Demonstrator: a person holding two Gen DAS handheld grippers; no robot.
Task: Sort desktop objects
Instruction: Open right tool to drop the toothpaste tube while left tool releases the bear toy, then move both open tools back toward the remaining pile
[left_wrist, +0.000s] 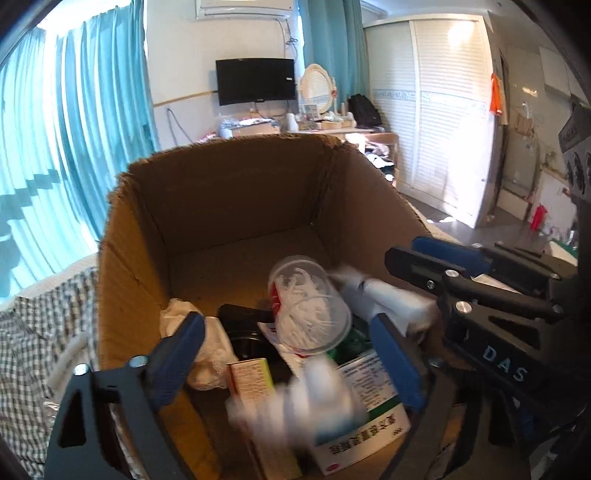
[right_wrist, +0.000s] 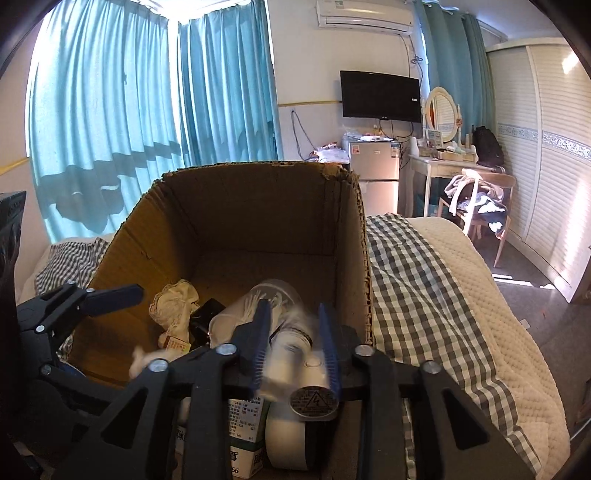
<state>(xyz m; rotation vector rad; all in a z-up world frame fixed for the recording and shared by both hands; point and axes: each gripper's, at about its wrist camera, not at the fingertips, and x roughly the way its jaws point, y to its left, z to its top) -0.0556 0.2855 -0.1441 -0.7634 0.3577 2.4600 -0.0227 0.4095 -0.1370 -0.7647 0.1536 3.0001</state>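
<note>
Low in the frame, the left tool (left_wrist: 288, 363) hangs released over the cardboard box (left_wrist: 236, 184); the right tool (right_wrist: 295, 350) looks clenched on a blurred white bottle (right_wrist: 291, 354), which might slip sideways onto the bed (right_wrist: 424, 280).

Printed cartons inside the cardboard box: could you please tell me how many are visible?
2: a yellow-green carton near the middle, a white-and-green medicine carton to its right. Clutter may hide more.

Rough matt cardboard box (left_wrist: 229, 206) holds a clear glossy plastic cup (left_wrist: 310, 302).
</note>
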